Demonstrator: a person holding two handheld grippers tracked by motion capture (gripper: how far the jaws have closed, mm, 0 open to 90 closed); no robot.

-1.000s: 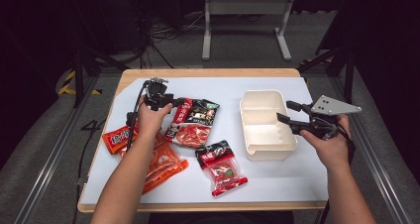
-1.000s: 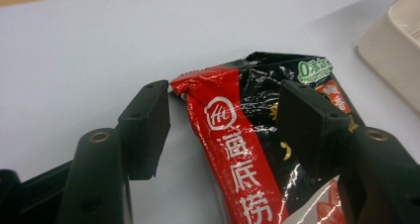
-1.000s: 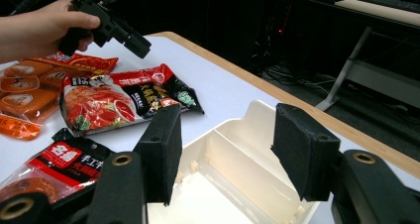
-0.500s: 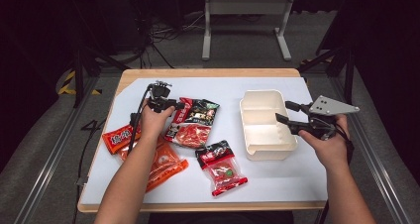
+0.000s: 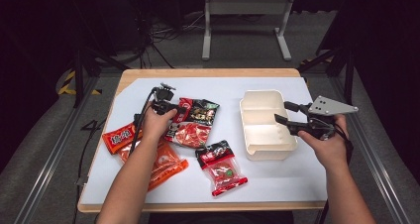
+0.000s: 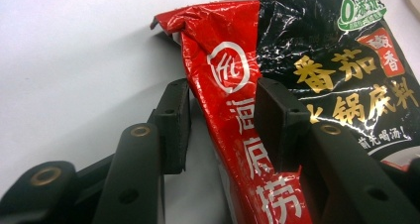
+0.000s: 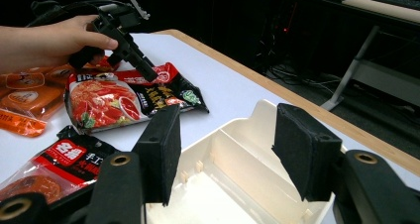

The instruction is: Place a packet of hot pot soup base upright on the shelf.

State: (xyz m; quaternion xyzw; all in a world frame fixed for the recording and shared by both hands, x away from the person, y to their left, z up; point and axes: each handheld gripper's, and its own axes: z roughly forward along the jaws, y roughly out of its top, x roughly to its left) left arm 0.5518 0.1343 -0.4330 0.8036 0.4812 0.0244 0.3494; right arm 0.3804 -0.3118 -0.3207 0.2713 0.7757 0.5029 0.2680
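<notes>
Between closing left tongs, sauce packet's red edge.

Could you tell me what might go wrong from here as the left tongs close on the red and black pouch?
The left tongs have just been closing astride a raised fold at the corner of the red and black pouch; the pads are not yet pressing, so the glossy film might slip out. The pouch may also droop and snag on the rim of the cream tray, which the right tongs straddle.
</notes>
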